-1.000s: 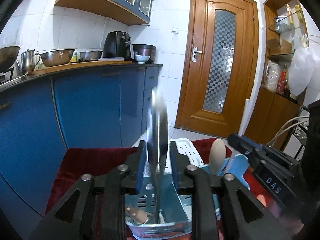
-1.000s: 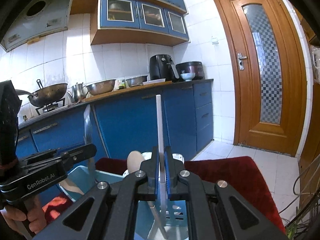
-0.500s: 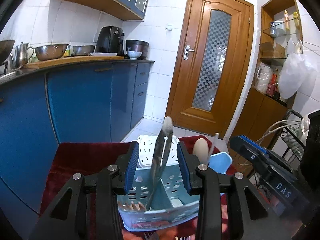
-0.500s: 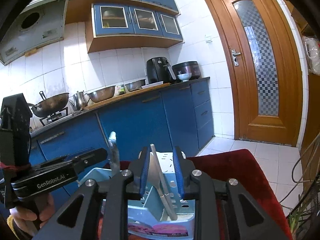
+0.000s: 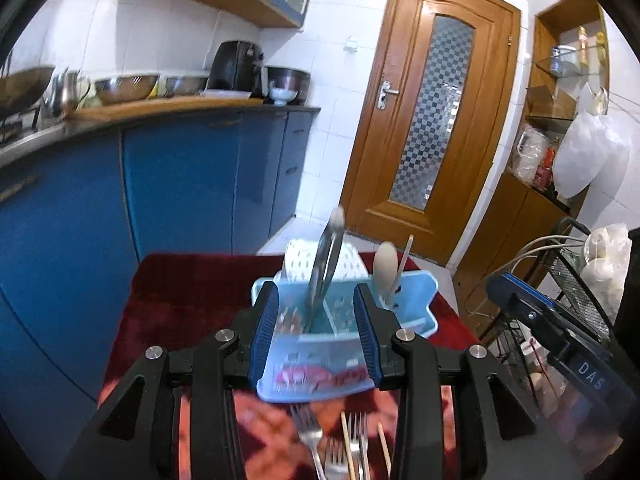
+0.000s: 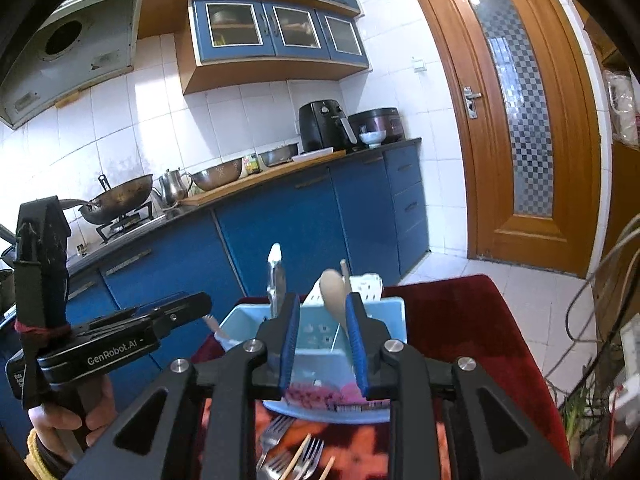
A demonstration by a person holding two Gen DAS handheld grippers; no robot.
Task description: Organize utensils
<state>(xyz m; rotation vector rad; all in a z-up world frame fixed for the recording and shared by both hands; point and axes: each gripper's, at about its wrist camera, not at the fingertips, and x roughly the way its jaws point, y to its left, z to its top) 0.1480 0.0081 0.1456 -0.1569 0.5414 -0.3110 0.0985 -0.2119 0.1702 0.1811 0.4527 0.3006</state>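
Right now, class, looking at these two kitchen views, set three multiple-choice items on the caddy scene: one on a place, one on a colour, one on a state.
1. Where do the forks lie?
A. on the cloth before the caddy
B. on the counter
C. in the wok

2. What colour is the caddy?
A. red
B. light blue
C. black

3. How do both grippers, left gripper and right gripper, stand?
A. shut on a fork
B. shut on a spoon
C. open, holding nothing

Answers: 1 A, the forks rest on the red cloth in front of the caddy; 2 B, its walls are pale blue; 3 C, nothing sits between either pair of pads.
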